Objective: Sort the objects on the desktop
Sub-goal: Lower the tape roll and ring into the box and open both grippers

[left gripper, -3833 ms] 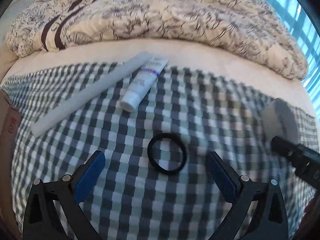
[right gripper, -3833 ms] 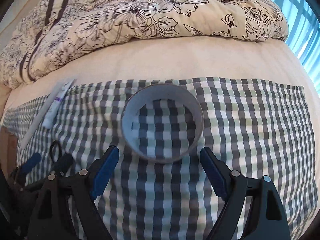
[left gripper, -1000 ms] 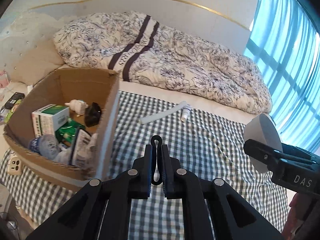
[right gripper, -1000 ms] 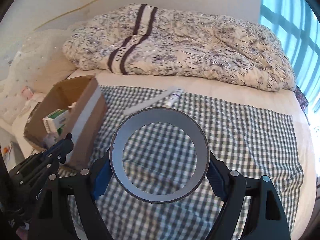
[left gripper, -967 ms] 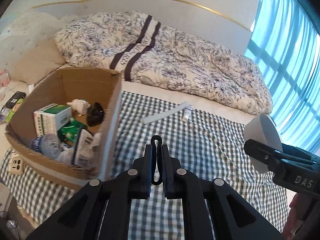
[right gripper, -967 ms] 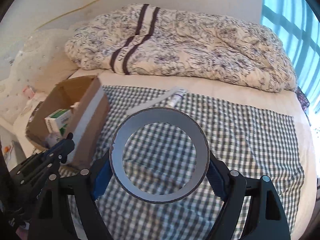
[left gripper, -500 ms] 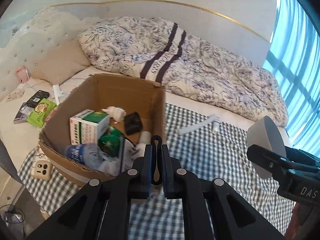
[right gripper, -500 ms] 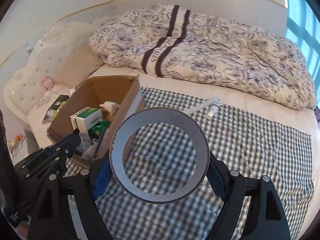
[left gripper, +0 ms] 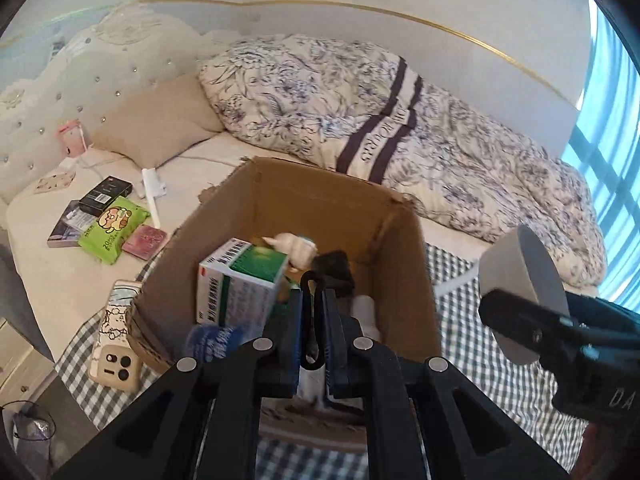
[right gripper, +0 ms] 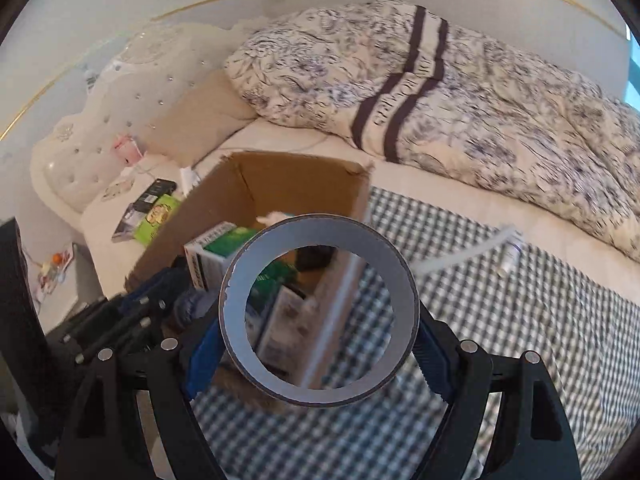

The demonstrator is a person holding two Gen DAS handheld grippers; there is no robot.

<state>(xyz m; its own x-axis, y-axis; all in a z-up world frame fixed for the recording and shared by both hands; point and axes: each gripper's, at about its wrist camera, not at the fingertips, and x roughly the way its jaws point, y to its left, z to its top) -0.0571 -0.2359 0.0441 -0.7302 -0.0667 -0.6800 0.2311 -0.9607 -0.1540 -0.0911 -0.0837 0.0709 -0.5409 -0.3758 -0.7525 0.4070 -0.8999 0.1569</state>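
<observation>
The left claw (left gripper: 311, 320) pinches a black rubber ring (left gripper: 310, 312) above the open cardboard box (left gripper: 404, 280) at the bed's left side — the right claw (right gripper: 319, 334) grips a tape roll (right gripper: 319, 322) beside it.

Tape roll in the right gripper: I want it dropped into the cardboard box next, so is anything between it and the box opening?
Possibly the left gripper: shut on a black ring, it hangs over the cardboard box, beside the tape roll held by the right gripper. No lid or flap covers the opening.
</observation>
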